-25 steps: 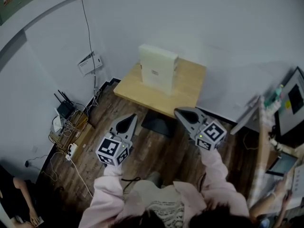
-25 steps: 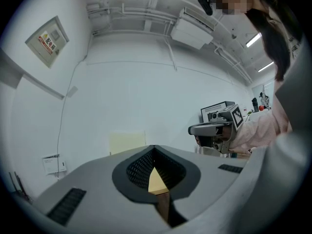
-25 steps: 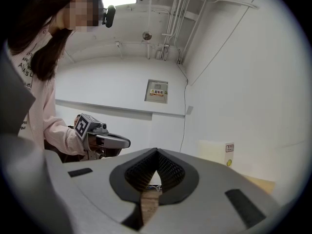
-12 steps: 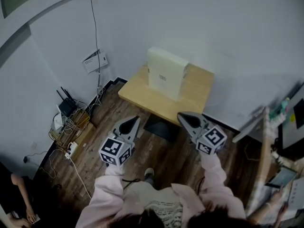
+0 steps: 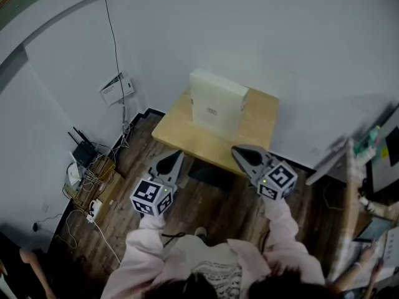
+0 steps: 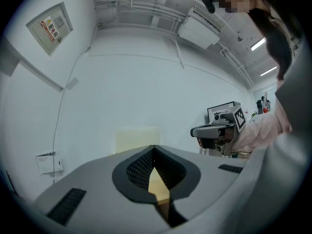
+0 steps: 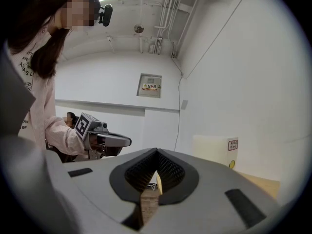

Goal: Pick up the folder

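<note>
Folder (image 5: 217,103), pale and upright, stands on the wooden table (image 5: 187,136) by the wall. Left gripper (image 5: 176,156) and right gripper (image 5: 235,150), jaws closed and empty, are nearer it than a moment ago; grasp not begun.

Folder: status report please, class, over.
Left hand-held gripper shut, empty. Right hand-held gripper shut, empty. Folder upright on table, untouched. Nothing blocking the approach.
</note>
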Demonstrator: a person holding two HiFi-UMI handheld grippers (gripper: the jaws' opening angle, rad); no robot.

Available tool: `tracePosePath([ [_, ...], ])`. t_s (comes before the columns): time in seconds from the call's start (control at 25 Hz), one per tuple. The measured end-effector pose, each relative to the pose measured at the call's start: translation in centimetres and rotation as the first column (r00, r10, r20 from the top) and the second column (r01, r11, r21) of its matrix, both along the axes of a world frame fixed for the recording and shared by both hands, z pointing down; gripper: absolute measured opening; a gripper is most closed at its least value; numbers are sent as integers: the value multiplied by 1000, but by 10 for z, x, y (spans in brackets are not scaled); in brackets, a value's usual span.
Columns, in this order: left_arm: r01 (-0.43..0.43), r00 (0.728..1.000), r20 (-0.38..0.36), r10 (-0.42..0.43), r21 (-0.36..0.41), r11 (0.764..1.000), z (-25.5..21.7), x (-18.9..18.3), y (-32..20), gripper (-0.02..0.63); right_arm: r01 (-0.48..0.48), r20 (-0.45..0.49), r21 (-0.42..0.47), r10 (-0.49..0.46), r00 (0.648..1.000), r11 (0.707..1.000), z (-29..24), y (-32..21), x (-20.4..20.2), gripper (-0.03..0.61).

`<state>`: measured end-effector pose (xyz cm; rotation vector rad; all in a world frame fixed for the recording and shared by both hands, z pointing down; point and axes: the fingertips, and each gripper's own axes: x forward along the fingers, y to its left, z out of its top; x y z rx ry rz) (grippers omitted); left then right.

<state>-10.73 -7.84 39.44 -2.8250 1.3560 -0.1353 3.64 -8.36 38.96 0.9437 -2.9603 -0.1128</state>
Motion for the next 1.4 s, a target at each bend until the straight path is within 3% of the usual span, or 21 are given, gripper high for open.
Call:
tracePosePath([
  [0.72, -87, 996, -26, 87, -23, 996, 16, -10, -68, -2, -74, -2, -22, 74, 997, 997, 13, -61, -17, -9],
  [1.4, -105, 993, -55, 102, -57, 993, 37, -7, -98, -2, -129, 24, -52, 131, 991, 990, 29, -89, -8, -9],
])
